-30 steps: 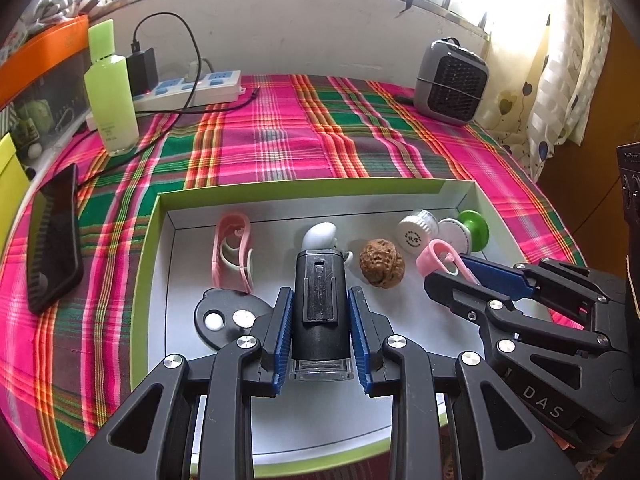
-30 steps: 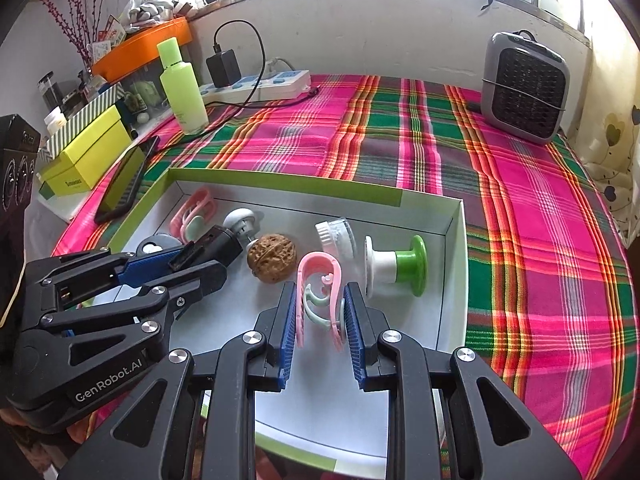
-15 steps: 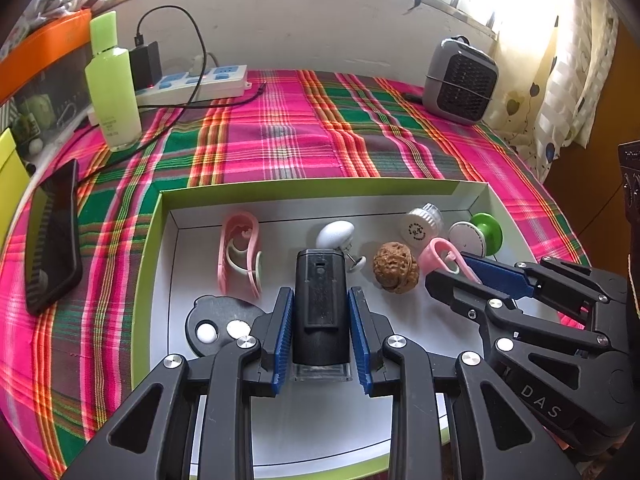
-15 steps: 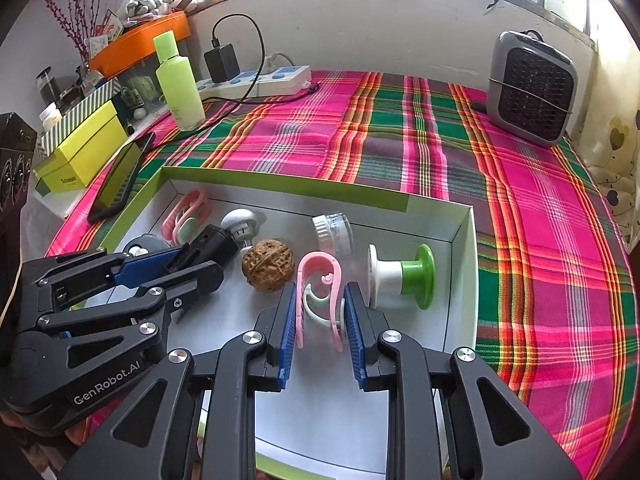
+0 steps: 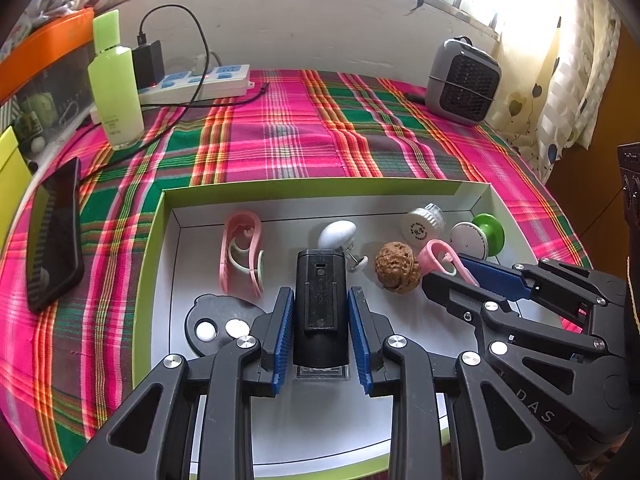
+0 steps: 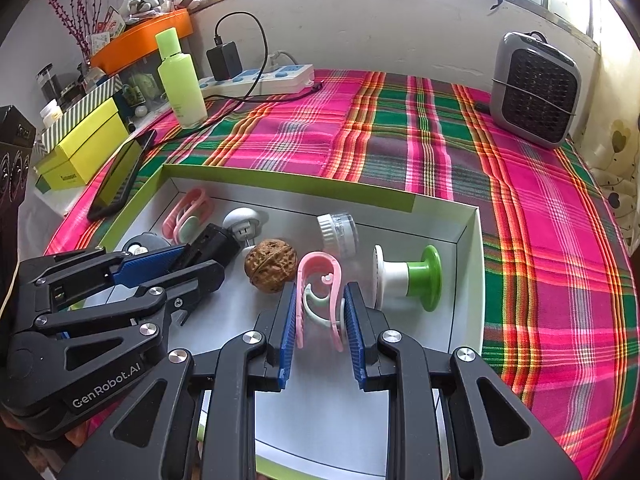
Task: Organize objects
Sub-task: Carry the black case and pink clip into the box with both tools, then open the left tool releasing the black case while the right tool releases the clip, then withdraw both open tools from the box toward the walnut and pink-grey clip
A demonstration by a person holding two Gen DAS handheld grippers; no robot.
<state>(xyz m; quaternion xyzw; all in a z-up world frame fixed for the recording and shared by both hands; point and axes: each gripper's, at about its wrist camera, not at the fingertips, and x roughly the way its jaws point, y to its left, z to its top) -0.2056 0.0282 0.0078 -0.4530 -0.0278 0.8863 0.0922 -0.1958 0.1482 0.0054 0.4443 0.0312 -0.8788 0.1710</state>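
A white box with green rim lies on the plaid cloth. My left gripper is shut on a black rectangular device, held over the box floor; it also shows in the right wrist view. My right gripper is shut on a pink clip, which shows in the left wrist view. In the box lie a second pink clip, a walnut, a white plug, a white cap, a green-and-white spool and a black disc.
A phone lies left of the box. A green bottle, a power strip with charger and cable stand at the back left. A grey heater stands at the back right. A yellow box sits off the left edge.
Both grippers have drawn back and up a little with their objects; the box contents look farther away. Both grips are unchanged.
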